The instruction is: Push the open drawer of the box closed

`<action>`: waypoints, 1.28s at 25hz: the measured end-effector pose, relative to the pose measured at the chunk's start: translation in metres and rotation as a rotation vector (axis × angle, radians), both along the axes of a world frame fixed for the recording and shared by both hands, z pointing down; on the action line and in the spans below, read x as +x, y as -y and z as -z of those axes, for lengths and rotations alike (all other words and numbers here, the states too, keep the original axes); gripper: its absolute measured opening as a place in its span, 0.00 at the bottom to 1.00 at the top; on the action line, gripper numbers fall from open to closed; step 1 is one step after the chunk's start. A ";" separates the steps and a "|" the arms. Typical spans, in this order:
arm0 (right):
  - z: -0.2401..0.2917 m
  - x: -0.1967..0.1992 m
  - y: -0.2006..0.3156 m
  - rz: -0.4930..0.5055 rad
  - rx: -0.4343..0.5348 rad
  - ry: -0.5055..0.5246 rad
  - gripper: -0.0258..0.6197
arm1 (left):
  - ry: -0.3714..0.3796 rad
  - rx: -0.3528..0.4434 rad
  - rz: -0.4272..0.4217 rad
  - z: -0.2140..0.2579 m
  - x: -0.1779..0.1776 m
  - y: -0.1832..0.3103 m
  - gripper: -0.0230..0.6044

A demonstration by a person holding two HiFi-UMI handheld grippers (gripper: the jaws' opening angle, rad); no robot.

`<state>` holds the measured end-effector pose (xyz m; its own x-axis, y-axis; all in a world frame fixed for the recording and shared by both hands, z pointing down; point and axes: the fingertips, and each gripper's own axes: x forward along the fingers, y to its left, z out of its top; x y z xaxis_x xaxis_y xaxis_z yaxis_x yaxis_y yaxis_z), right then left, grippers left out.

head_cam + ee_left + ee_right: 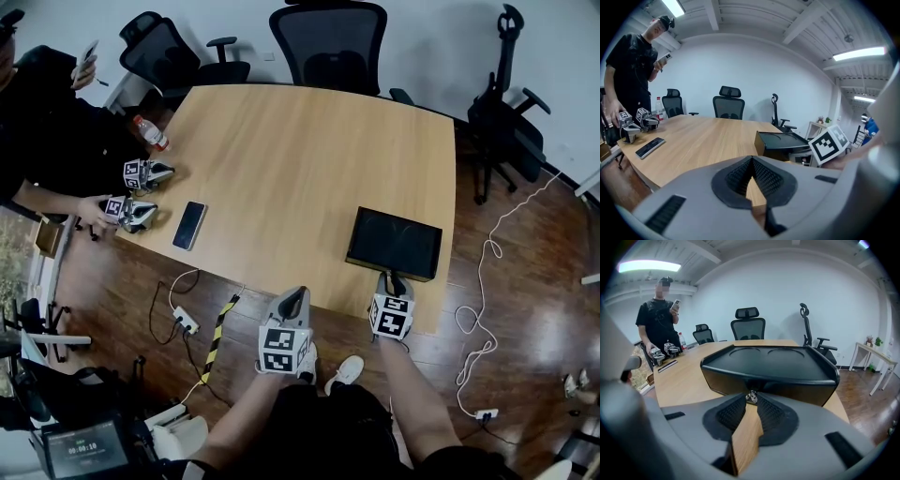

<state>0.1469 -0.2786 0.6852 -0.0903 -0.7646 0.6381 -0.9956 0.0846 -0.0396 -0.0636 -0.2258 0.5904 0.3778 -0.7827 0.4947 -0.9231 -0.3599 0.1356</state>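
- A black box point(394, 243) sits near the front right edge of a pale wooden table point(281, 141), its front face turned toward the person holding the tongs.
- The right gripper point(394, 281) has its jaws pressed together. In the right gripper view, the tips of the right gripper point(751, 400) sit right at a small metal knob point(751, 397) on the front of the box point(768, 364).
- The views do not show clearly how far the drawer stands out from the box.
- The left gripper point(296, 296) hangs at the table's near edge, to the left of the box and apart from it. Its jaws are closed on nothing.
- In the left gripper view, the tips of the left gripper point(752, 161) meet over bare tabletop, with the box point(778, 143) off to their right.
- A dark phone point(189, 225) lies flat on the left part of the table.
- Two spare grippers point(131, 212) rest at the far left edge, with a water bottle point(150, 133) lying just beyond them.
- A person in black point(47, 141) stands at that left edge, one hand on the nearer spare gripper and the other raised with a phone.
- Black office chairs point(330, 42) stand along the far side of the table.
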 end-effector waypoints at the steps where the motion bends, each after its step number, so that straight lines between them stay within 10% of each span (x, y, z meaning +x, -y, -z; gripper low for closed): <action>1: 0.000 0.000 0.000 -0.002 0.004 0.001 0.16 | -0.001 -0.001 -0.004 0.000 0.001 0.000 0.03; 16: 0.043 -0.008 -0.037 -0.005 0.101 0.054 0.16 | -0.034 -0.030 -0.025 0.011 -0.007 0.001 0.03; 32: 0.091 0.015 -0.098 0.018 0.173 -0.087 0.05 | -0.039 0.099 -0.218 0.045 0.072 -0.016 0.03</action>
<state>0.1623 -0.1809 0.5943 -0.0552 -0.8623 0.5034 -0.9930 0.1002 0.0628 0.0084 -0.2096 0.5458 0.5605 -0.7243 0.4014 -0.8169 -0.5633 0.1243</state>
